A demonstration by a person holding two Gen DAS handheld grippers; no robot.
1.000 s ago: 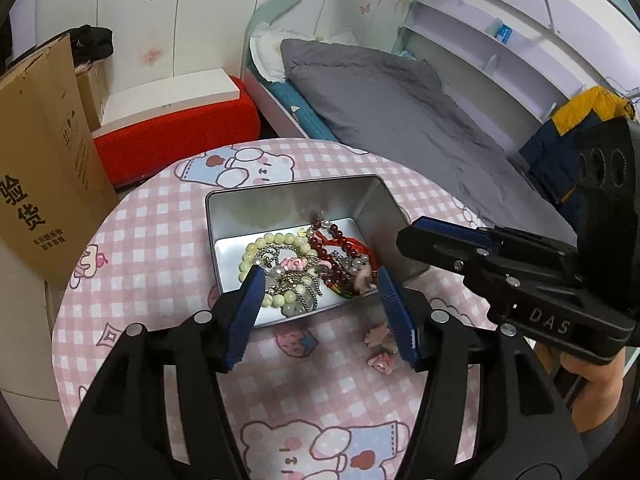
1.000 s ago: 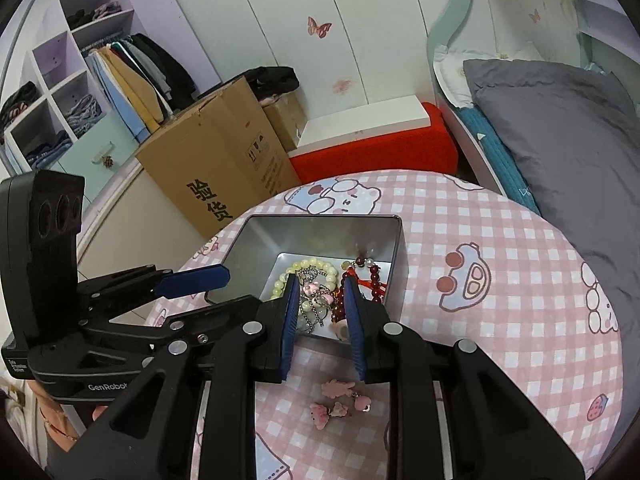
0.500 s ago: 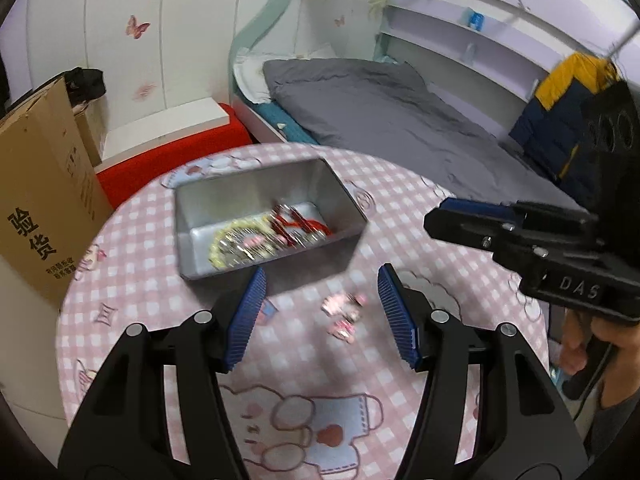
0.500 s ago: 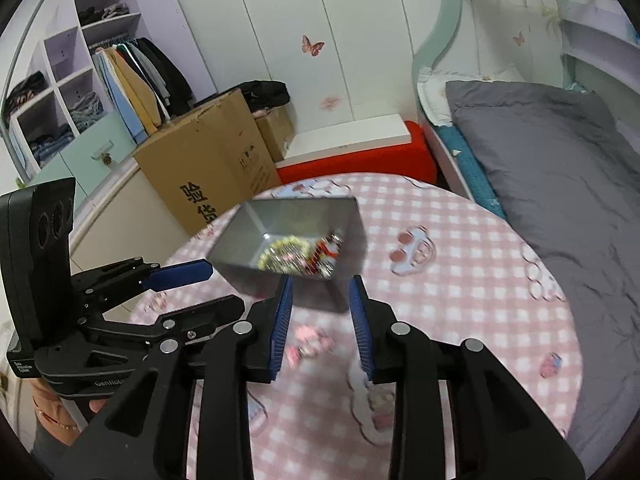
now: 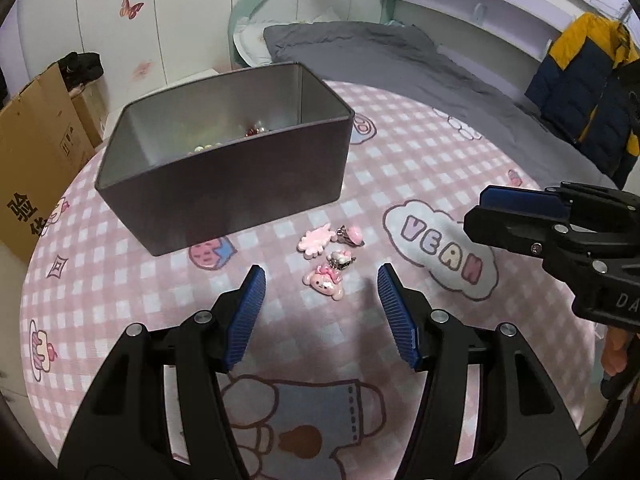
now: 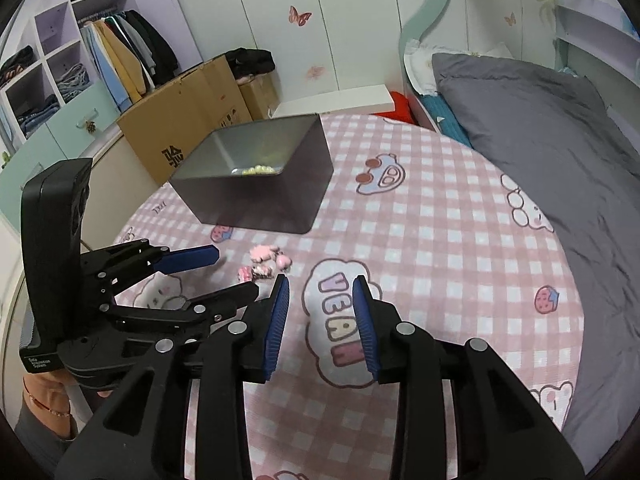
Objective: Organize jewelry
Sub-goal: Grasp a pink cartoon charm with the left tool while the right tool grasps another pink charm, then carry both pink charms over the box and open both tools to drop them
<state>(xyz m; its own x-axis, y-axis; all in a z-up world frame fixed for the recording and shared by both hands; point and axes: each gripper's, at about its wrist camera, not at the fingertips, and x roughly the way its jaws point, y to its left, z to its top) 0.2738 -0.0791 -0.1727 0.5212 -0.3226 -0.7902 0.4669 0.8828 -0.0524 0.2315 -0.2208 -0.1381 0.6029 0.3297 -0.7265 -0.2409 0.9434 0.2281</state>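
Note:
A grey metal tin (image 5: 240,184) stands on the round pink checked table (image 5: 400,168) with bead bracelets just showing over its rim; it also shows in the right wrist view (image 6: 260,196). Several small pink charms (image 5: 330,254) lie on the cloth in front of the tin, seen too in the right wrist view (image 6: 266,262). My left gripper (image 5: 320,292) is open and empty, low over the table just short of the charms. My right gripper (image 6: 320,304) is open and empty, to the right of the charms above the "VEAN" print.
A bed with a grey duvet (image 6: 540,140) borders the table's far right side. A cardboard box (image 5: 36,152) stands left of the table, with a wardrobe (image 6: 80,60) behind. A yellow and navy jacket (image 5: 588,80) hangs at the right.
Both grippers have pulled back from the tin and dropped lower, so the tin now looks farther off and side-on. The charms now lie between my left fingers' line of sight.

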